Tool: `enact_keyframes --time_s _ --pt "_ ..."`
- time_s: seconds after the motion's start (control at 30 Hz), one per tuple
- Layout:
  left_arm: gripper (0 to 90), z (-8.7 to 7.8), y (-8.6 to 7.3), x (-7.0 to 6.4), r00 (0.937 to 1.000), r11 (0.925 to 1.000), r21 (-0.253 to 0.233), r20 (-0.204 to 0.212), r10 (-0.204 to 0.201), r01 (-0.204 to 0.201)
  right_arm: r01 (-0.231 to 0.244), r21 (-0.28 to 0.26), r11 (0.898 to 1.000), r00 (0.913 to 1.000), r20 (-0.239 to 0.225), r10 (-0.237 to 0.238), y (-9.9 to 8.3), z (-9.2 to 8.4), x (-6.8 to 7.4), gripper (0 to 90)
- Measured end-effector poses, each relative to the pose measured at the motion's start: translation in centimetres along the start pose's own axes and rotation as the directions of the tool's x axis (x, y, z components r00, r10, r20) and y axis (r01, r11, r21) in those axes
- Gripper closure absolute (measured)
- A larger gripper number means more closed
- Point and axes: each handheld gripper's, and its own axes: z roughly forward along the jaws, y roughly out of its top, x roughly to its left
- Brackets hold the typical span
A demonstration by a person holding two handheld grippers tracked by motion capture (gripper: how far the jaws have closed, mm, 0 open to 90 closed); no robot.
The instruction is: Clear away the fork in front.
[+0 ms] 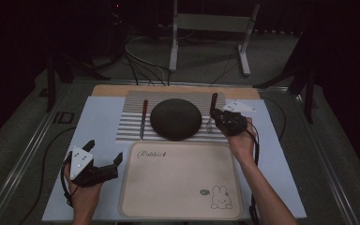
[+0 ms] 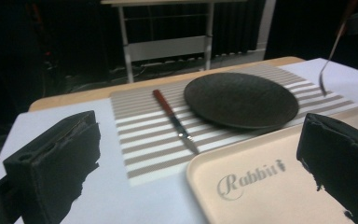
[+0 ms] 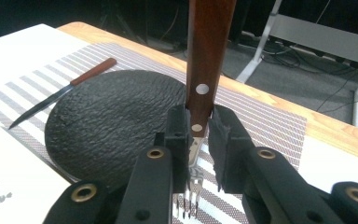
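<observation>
Fork (image 3: 200,88): clamped in right gripper (image 3: 199,135), jaws pinched on the lower end of its brown wooden handle, tines pointing down at the striped placemat (image 1: 131,123), handle up. It sits just right of the dark round plate (image 1: 176,119), tines close to the mat; contact can't be confirmed. Knife (image 1: 143,119) lies flat on the mat left of the plate, red-brown handle away from the person. Beige tray (image 1: 180,180) with "Rabbit" print and bunny drawing sits just nearer than the plate, on the pale table cover (image 1: 98,122). Left gripper (image 1: 104,161): jaws spread wide, holding nothing, left of the tray's near-plate corner, well apart from the plate.
</observation>
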Motion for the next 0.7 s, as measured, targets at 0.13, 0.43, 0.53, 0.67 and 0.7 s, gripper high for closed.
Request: enact_keyframes --time_s 0.13,0.43,0.53,0.67,0.7 --pt "0.0 0.4 0.7 -0.5 0.9992 0.9998 -0.019 0.039 -0.002 0.003 0.014 -0.019 1.0 0.9999 -0.005 -0.014 0.0 -1.0 0.2 77.6" --pt "0.0 1.7 2.1 -1.6 0.9936 0.9998 -0.018 0.112 -0.011 0.013 0.034 -0.045 0.998 0.9992 -0.018 -0.035 0.2 -2.6 0.7 77.6" --pt "0.0 2.1 2.5 -1.8 0.9943 0.9999 -0.008 0.106 -0.008 0.008 0.041 -0.053 0.998 0.9988 -0.026 -0.043 0.2 -3.1 1.0 77.6" --pt "0.0 2.8 3.3 -2.2 0.9943 1.0 -0.004 0.107 -0.001 0.001 0.046 -0.062 0.997 0.9983 -0.033 -0.048 0.3 -3.4 1.2 77.6" --pt "0.0 3.0 3.6 -2.2 0.9941 1.0 -0.005 0.108 0.002 -0.001 0.049 -0.068 0.996 0.9979 -0.039 -0.051 0.4 -3.6 1.4 77.6"
